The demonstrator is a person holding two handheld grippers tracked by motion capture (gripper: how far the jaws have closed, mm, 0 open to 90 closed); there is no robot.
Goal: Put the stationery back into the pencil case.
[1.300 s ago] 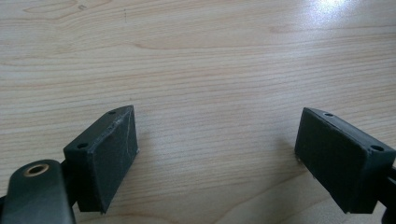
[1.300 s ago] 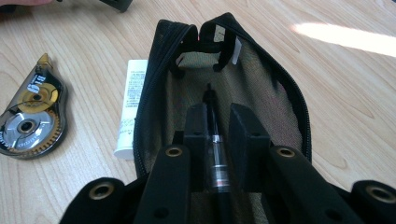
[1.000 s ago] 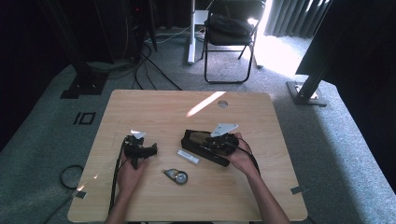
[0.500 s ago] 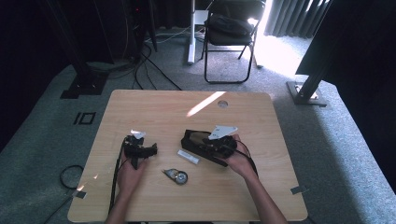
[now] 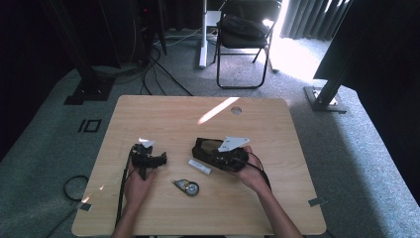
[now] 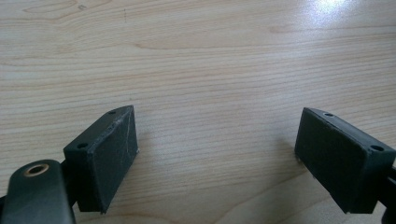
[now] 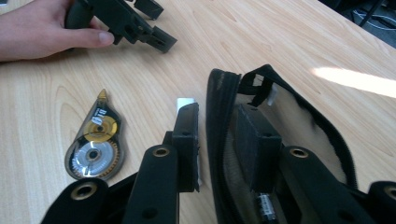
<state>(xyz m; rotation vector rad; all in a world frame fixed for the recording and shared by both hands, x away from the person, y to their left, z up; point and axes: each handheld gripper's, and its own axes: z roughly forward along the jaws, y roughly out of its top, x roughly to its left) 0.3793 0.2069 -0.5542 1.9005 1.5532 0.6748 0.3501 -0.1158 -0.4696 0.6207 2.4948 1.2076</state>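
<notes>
2 hands reach onto the wooden counter (image 5: 163, 114) in the high view, each holding a gripper. The left gripper (image 5: 147, 158) sits at about 8 o'clock from the counter's middle, resting under the left hand (image 5: 136, 183). The right gripper (image 5: 230, 156), topped by its grey 3-cornered plate, lies at about 4 o'clock in the right hand (image 5: 252, 176), against a black pouch (image 5: 205, 148). Between the 2 grippers lies a small white stick (image 5: 199, 167), and at 6 o'clock from it, apart from it, a correction tape dispenser (image 5: 187, 187). A folding chair (image 5: 245, 34) stands on the carpet at 12 o'clock beyond the counter. In the left gripper view, the fingers (image 6: 109, 156) stand wide apart with bare wood grain between them, holding nothing. In the right gripper view, the right gripper (image 7: 219, 144) has its fingers (image 7: 187, 140) narrow around the zippered edge of the black pouch (image 7: 224, 116): 1 finger outside, the other inside the open mouth. Whether they press the fabric tight I cannot tell. The correction tape dispenser (image 7: 95, 142) lies at 9 o'clock, the white stick (image 7: 185, 101) pokes out past the outer finger, and the left hand (image 7: 42, 30) with the left gripper (image 7: 149, 23) sits at 11 o'clock.
</notes>
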